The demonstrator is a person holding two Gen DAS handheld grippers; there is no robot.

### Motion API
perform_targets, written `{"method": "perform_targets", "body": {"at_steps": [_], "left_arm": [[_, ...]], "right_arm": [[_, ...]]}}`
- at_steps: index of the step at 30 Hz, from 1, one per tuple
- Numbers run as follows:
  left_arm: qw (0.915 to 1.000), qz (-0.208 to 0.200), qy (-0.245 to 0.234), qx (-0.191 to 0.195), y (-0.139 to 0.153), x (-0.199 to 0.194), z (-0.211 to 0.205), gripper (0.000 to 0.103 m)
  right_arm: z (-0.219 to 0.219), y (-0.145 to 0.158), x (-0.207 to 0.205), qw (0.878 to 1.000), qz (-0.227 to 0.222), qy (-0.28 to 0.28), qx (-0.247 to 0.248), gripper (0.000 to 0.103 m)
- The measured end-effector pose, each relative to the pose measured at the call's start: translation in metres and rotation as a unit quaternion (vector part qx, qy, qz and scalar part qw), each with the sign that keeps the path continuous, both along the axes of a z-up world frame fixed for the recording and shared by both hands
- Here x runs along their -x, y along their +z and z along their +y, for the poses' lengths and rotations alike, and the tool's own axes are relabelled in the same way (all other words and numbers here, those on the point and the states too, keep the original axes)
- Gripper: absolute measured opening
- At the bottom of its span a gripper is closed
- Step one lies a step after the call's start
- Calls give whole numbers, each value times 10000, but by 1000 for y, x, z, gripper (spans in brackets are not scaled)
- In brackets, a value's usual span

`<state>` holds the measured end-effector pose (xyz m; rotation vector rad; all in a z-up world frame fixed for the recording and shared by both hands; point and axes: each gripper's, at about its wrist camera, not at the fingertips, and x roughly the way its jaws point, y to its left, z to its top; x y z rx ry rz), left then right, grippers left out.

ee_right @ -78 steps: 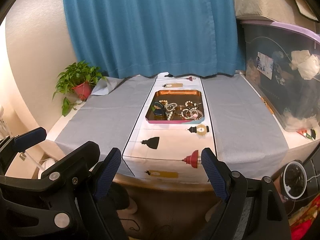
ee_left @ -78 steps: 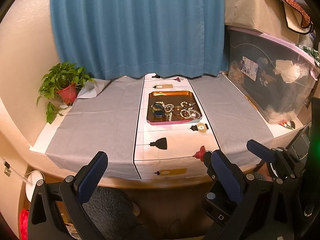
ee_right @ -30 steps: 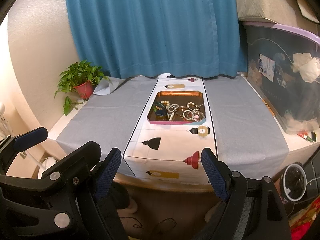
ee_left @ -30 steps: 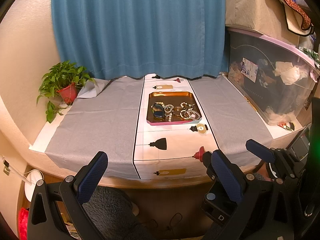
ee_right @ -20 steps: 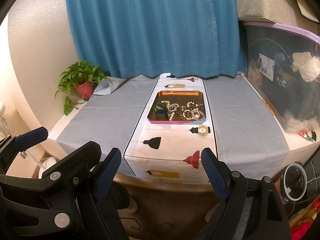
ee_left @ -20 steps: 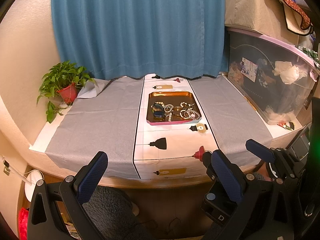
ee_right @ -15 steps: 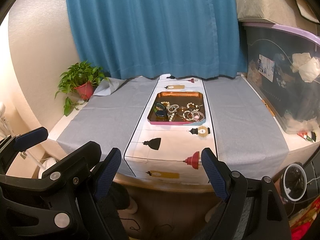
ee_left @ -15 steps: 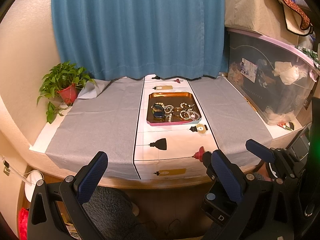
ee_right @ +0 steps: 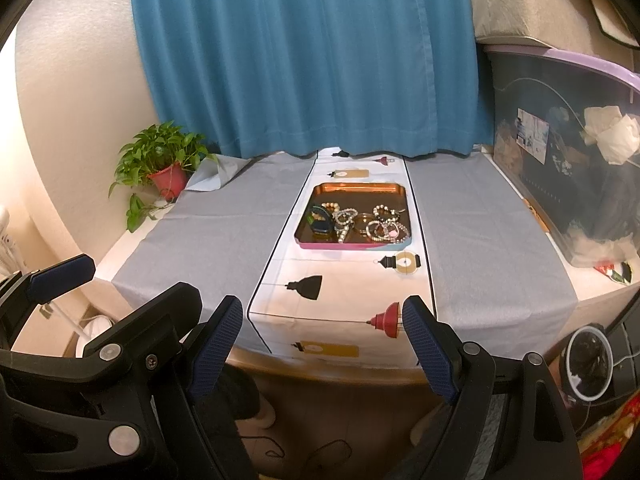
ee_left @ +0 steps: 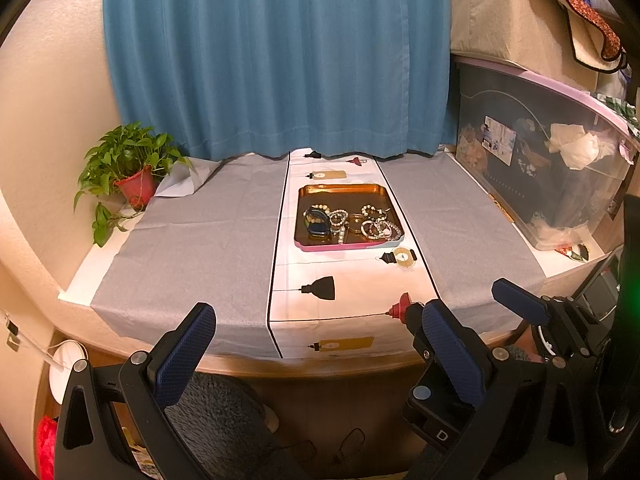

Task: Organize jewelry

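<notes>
- Tray (ee_left: 345,190) sits mid-counter (ee_left: 208,240) on the white runner (ee_left: 352,280), its long axis running away toward the curtain (ee_left: 272,60).
- Jewelry (ee_right: 360,222) is heaped in the tray's near half.
- Left claw (ee_left: 316,330) hangs off the counter's near edge, well short of the tray, tilted down, released, nothing between its pads.
- Right claw (ee_right: 322,322) is alongside, same downward tilt, released and empty.
</notes>
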<state>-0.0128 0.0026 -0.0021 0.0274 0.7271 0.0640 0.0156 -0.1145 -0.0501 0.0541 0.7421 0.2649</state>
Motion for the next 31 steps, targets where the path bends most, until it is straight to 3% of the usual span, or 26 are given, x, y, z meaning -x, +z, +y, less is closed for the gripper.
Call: {"method": "perform_targets", "body": {"at_steps": [31], "left_arm": [[9999,153,15,3,-2,-13,3,103]], "right_arm": [[7,-7,-3,9999,158,52,6,83]]}}
